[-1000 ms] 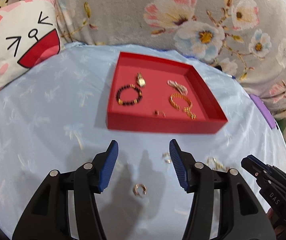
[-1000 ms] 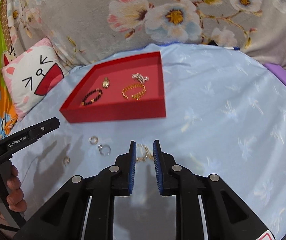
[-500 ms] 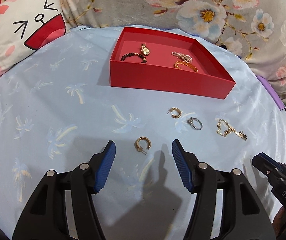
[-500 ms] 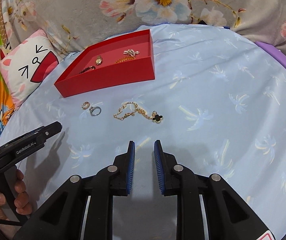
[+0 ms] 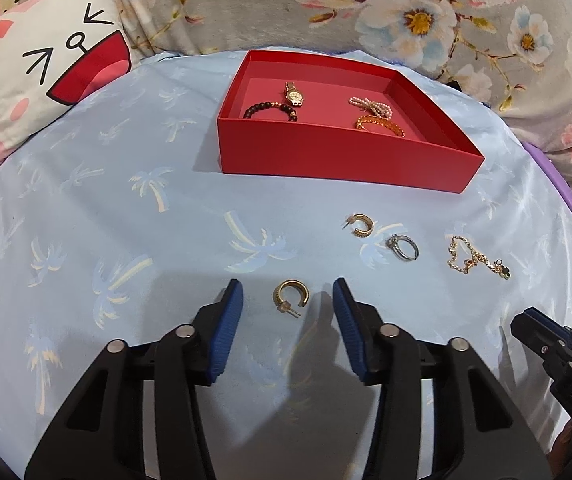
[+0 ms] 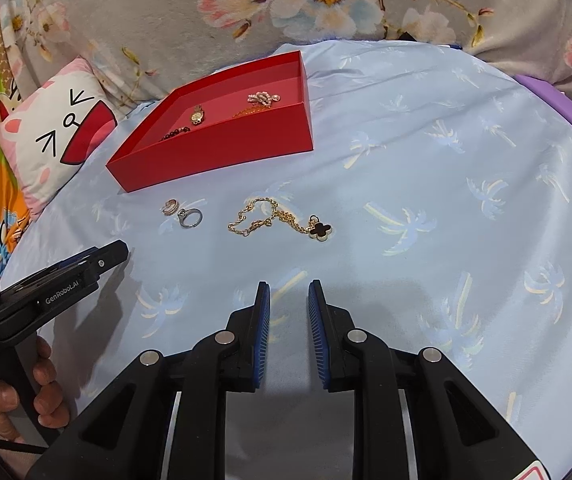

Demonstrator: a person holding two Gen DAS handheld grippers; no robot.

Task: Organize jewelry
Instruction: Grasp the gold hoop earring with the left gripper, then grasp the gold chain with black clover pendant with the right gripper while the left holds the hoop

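left gripper (image 5: 287, 300) pitched steeply down toward the surface (image 5: 86, 220), a pale blue palm-print cloth. jaws apart and closing, one blue pad either side of a gold hoop earring (image 5: 290, 298); earring lies flat on the cloth between them, pads not touching it.

right gripper (image 6: 289, 300) likewise angled down, low over the cloth. jaws narrowly apart, parallel, nothing between them. gold chain bracelet with black clover charm (image 6: 282, 220) lies ahead of the tips, well clear. seen from the right wrist view, the left gripper's body sits at lower left, with the person's fingers (image 6: 48, 392) wrapped around its handle.

loose items on cloth: second gold hoop earring (image 5: 359, 225), silver ring (image 5: 402, 246) just beside it, chain bracelet further right.

red tray (image 5: 337, 160) sits beyond the loose pieces. inside: dark bead bracelet (image 5: 272, 110), small gold watch (image 5: 293, 95), pearl piece (image 5: 370, 105), orange-gold bangle (image 5: 379, 125).

cat-face cushion (image 5: 50, 76) at rear left; floral fabric (image 5: 365, 4) behind.
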